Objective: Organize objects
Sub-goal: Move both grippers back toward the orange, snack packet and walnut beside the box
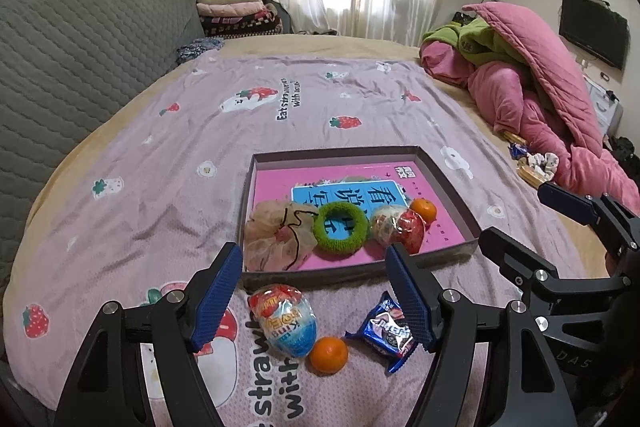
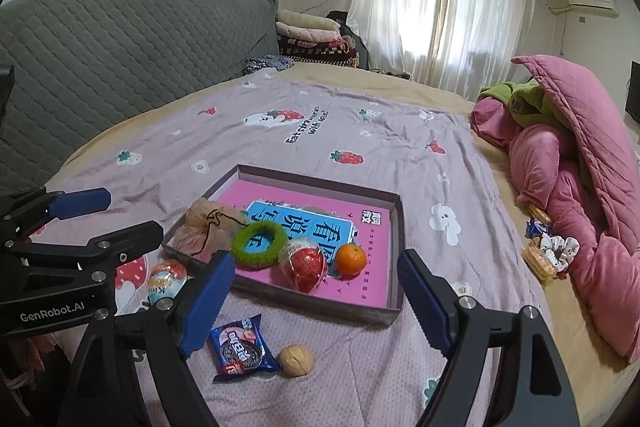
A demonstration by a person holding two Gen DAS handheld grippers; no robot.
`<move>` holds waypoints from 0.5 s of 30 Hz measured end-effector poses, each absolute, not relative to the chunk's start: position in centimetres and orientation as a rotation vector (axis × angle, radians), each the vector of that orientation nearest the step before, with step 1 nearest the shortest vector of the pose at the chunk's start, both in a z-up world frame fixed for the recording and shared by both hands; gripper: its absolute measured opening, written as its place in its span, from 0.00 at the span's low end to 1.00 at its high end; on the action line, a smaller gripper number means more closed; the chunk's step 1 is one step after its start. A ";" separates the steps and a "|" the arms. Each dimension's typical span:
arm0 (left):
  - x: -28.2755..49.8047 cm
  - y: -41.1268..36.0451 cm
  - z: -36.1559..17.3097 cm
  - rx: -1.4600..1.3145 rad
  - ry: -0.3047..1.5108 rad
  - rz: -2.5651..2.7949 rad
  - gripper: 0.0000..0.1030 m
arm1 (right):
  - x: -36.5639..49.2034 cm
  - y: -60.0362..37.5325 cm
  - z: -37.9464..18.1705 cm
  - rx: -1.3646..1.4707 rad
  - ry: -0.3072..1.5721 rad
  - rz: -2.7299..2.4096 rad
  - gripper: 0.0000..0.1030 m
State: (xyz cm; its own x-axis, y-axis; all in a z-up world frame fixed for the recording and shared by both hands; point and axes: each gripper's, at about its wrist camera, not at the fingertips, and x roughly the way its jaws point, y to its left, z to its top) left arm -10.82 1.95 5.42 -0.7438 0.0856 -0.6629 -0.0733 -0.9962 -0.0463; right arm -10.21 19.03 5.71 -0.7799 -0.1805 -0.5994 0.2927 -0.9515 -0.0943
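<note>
My left gripper (image 1: 316, 291) is spread wide, nothing between its 2 blue ribbed pads (image 1: 214, 301), hanging above the lilac strawberry-print bedsheet (image 1: 168, 155). Between its fingers on the sheet lie 3 loose items: a foil-wrapped chocolate egg with blue and red print (image 1: 286, 323), a small orange mandarin (image 1: 328, 354) touching the egg's near end, and a blue cookie packet (image 1: 386, 333) just beside my right-hand pad. All 3 sit just outside the near wall of the shallow grey cardboard tray (image 1: 448, 183).

Inside the tray, on a pink book with a blue title panel (image 1: 352, 195), a row runs along the near side: beige mesh scrunchie with black cord (image 1: 276, 237), green fuzzy hair ring (image 1: 341, 227), red foil-wrapped egg (image 1: 400, 227), second small orange mandarin (image 1: 424, 209).

My right gripper (image 2: 316, 301) is also wide, holding nothing. In its view the cookie packet lies near its left pad, with a tan walnut (image 2: 296, 359) just beside the packet, both on the sheet in front of the tray. Pink quilt (image 1: 540, 99) heaped well apart on the right.
</note>
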 end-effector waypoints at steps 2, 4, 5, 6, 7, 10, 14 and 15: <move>-10.5 2.0 5.4 -1.090 -0.024 2.851 0.73 | -9.9 19.1 5.7 0.892 0.265 -2.738 0.81; -10.3 2.1 5.4 -1.091 -0.013 2.852 0.73 | -9.7 19.3 5.8 0.890 0.256 -2.738 0.81; -10.1 2.2 5.4 -1.090 -0.011 2.850 0.73 | -9.6 19.3 5.8 0.890 0.257 -2.740 0.81; -9.9 2.2 5.4 -1.091 -0.010 2.849 0.73 | -9.5 19.3 5.9 0.889 0.257 -2.743 0.81; -9.7 2.1 5.4 -1.096 -0.010 2.846 0.73 | -9.4 19.4 5.9 0.888 0.254 -2.746 0.81; -9.1 2.1 5.1 -1.102 -0.016 2.840 0.73 | -8.9 19.7 6.1 0.878 0.252 -2.751 0.81; -8.5 2.2 4.7 -1.120 -0.013 2.834 0.73 | -8.4 19.8 6.3 0.875 0.261 -2.751 0.81; -8.4 2.2 4.6 -1.125 -0.012 2.831 0.73 | -8.2 19.8 6.3 0.873 0.263 -2.751 0.81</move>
